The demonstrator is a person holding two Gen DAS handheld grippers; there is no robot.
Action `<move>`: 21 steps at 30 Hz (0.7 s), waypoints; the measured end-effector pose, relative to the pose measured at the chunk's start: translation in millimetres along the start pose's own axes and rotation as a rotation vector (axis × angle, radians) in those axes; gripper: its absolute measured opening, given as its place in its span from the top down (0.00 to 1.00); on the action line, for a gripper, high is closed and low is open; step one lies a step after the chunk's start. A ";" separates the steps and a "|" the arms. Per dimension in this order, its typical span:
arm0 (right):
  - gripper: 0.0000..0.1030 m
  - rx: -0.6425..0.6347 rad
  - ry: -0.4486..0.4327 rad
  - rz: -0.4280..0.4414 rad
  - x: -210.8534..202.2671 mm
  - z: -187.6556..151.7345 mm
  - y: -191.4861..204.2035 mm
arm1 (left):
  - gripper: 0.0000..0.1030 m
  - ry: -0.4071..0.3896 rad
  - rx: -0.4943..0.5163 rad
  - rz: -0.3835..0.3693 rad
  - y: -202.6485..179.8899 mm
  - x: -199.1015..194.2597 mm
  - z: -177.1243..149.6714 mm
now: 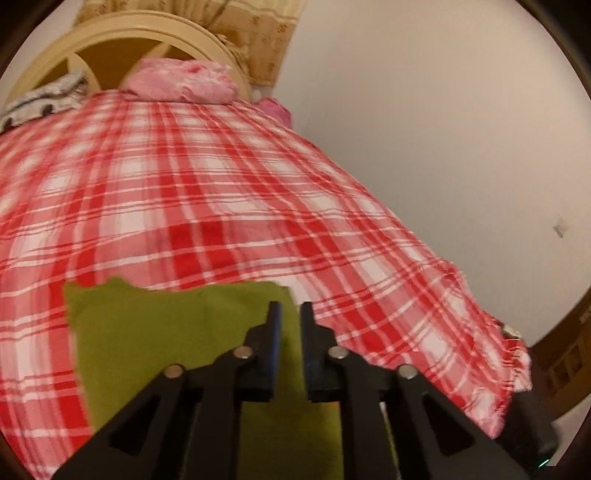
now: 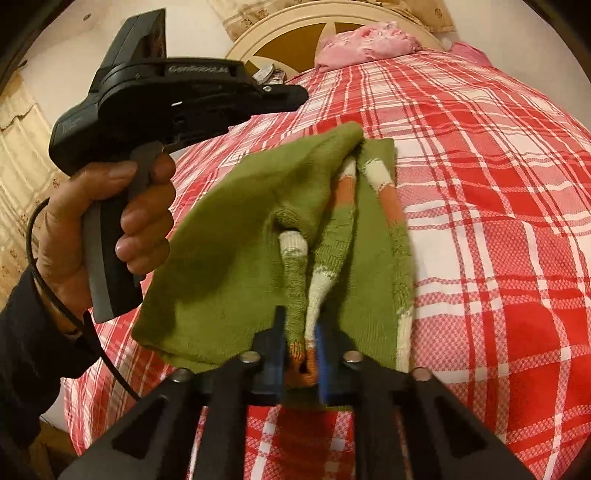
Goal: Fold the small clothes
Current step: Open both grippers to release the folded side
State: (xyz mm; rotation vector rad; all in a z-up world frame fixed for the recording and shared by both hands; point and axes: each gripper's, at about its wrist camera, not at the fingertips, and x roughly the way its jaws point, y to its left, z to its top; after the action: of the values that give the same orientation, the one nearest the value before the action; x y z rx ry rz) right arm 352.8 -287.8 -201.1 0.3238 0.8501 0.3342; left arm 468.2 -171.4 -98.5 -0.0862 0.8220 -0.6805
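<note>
— Across the middle of the right wrist view, what lies on the red-and-white plaid bedspread (image 2: 498, 229)?

— A small green knitted sweater (image 2: 236, 236), partly folded. Its left half is lifted and doubled over, while the sleeves, banded in white and orange, run down the centre toward the lower edge of the frame.

— And the right gripper (image 2: 301, 354)?

— At the bottom centre, its blue-padded jaws are pinched on the orange cuff end of the sweater.

— Where is the left gripper (image 1: 290, 332)?

— In its own view it sits at the lower centre, over the plain green cloth, jaws nearly together with a narrow gap; nothing shows between them. From the right wrist view the same tool is at upper left, held by its pistol handle in the person's left hand (image 2: 92, 229), dark sleeve (image 2: 26, 354) below, a black cable (image 2: 74, 317) looping down.

— Anything farther back?

— A pink pillow (image 2: 365, 40) against a cream headboard (image 2: 295, 18) at the top.
</note>
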 end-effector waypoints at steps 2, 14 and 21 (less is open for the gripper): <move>0.93 -0.024 -0.059 -0.034 -19.4 1.2 1.4 | 0.78 -0.019 0.013 0.026 7.1 -15.1 -9.5; 0.49 0.010 -0.011 -0.169 -32.7 5.6 -29.4 | 0.47 -0.016 0.127 0.196 12.2 -44.0 -79.0; 0.39 -0.177 -0.101 -0.114 -48.4 44.5 23.4 | 0.33 -0.030 0.088 0.195 17.3 -47.3 -98.4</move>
State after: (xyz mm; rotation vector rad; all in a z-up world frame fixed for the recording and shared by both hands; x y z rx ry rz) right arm 353.8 -293.1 -131.6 0.1258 0.7306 0.2826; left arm 385.5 -111.9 -141.4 0.0623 0.7596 -0.5295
